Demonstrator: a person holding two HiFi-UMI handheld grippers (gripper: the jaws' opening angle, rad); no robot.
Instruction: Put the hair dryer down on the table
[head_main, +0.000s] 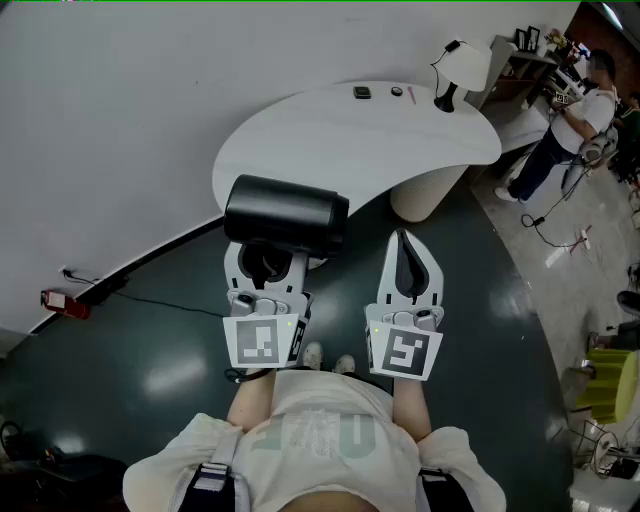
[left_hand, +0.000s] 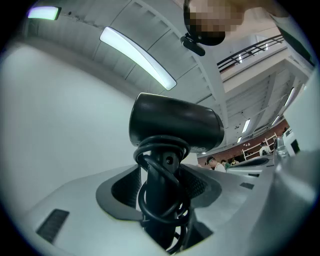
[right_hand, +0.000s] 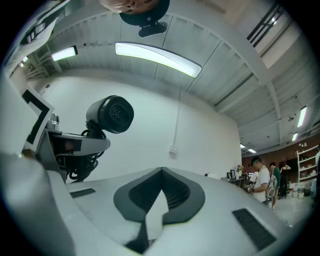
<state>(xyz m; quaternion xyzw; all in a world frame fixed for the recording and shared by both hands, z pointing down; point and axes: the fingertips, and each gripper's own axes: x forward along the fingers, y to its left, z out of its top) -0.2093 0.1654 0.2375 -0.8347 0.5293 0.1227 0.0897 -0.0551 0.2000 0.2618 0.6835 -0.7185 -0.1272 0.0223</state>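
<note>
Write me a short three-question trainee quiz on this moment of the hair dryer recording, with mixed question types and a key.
1. Fill in: the right tongs are ____, with nothing between them.
2. Multiple choice: what grips the cord-wrapped handle of the hair dryer? A. the left tongs. B. the right tongs. C. both together.
3. True or false: the hair dryer already rests on the white table.

Key: 1. shut. 2. A. 3. False; it is held up in the air, short of the table.
</note>
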